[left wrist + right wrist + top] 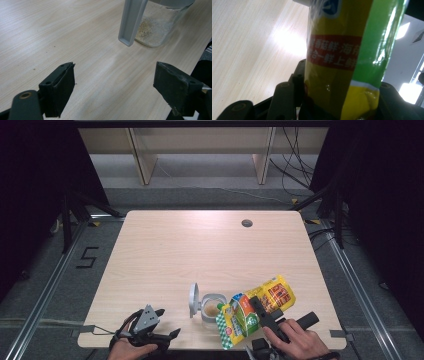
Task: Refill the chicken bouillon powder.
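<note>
Right gripper (261,316) pinching yellow-green seasoning pouch (239,317), tilted, mouth over open clear jar (212,306) just ahead-left of jaws. Keep spout above jar opening, tip slowly, grip steady. Left gripper (162,324) spread, empty, jar ahead; could brace jar.

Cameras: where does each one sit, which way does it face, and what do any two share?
High view: above the person's side, looking forward and down on the table; both hands, left gripper, right gripper.
Left gripper view: on the left gripper, facing the clear jar; open jaws.
Right gripper view: on the right gripper, facing the yellow-green pouch it clamps.
Shared: jar in high and left gripper views; pouch in high and right gripper views.
</note>
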The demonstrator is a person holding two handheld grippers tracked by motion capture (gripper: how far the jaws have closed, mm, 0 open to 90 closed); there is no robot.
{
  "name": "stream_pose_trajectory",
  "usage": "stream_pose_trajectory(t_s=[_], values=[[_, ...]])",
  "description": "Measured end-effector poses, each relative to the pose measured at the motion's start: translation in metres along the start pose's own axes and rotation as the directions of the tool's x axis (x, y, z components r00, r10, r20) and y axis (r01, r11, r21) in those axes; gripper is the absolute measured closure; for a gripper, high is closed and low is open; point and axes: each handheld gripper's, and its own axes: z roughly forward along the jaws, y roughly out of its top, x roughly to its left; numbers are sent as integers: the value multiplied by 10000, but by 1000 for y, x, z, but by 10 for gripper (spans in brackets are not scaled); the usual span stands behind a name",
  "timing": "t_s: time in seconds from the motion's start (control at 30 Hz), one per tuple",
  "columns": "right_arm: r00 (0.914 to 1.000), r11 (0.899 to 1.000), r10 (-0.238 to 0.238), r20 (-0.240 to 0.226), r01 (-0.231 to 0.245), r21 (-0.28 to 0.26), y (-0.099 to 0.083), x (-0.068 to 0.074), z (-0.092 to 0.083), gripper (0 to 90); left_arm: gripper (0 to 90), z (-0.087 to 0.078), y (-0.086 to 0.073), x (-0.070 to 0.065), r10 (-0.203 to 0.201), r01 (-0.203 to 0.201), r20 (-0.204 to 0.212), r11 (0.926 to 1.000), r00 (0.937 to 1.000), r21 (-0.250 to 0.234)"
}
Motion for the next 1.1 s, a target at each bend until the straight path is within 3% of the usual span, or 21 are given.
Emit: stream_pose_trajectory(t_s=[0.33, 0.37, 0.43, 0.53, 0.6, 0.77, 0.83, 0.87, 0.97, 1.03, 1.07, 1.1], values=[[9999, 9999, 133, 64, -133, 75, 0, 0, -4, 564, 160, 1, 0, -3, -205, 207, 109, 9996, 9997, -187], [9999, 9999, 128, 62, -128, 68, 0, 0, -4, 564, 160, 0, 0, -2, 18, -18, 52, 10000, 10000, -24], [9999, 10000, 67, 81, -67, 38, 0, 0, -4, 564, 160, 0, 0, -2, -10, 10, 39, 10000, 10000, -14], [9999, 9999, -88, 64, 89, -46, 0, -1, -3, 564, 160, 2, 0, -4, -281, 284, 116, 9993, 9995, -263], [9999, 9999, -96, 38, 96, -29, 0, -1, -2, 565, 160, 0, 1, -2, 19, -19, 20, 10000, 10000, 13], [10000, 10000, -90, 38, 91, -41, 0, -1, -2, 565, 160, 2, 0, -5, -193, 197, 136, 9994, 9997, -295], [9999, 10000, -77, 64, 78, -56, 0, 0, -2, 565, 160, 0, 1, -4, -9, 10, 98, 10000, 10000, -73], [10000, 10000, -49, 27, 49, -50, 0, 0, -2, 565, 160, 1, 1, -6, -181, 183, 99, 9996, 9998, -212], [10000, 10000, 65, 30, -65, 2, 0, 2, -3, 565, 160, 2, 1, -5, -182, 184, 119, 9996, 9998, -197], [9998, 9998, -165, -75, 164, -119, 0, 0, -3, 564, 160, 1, 1, -4, 30, -30, 142, 10000, 9999, -18], [9999, 9999, -116, -68, 115, -87, 0, 0, -4, 565, 160, 2, 1, -6, -213, 217, 165, 9994, 9996, -262], [10000, 9999, -84, 38, 85, -95, 0, 1, -3, 566, 160, 3, 1, -6, -206, 211, 171, 9994, 9996, -282]])
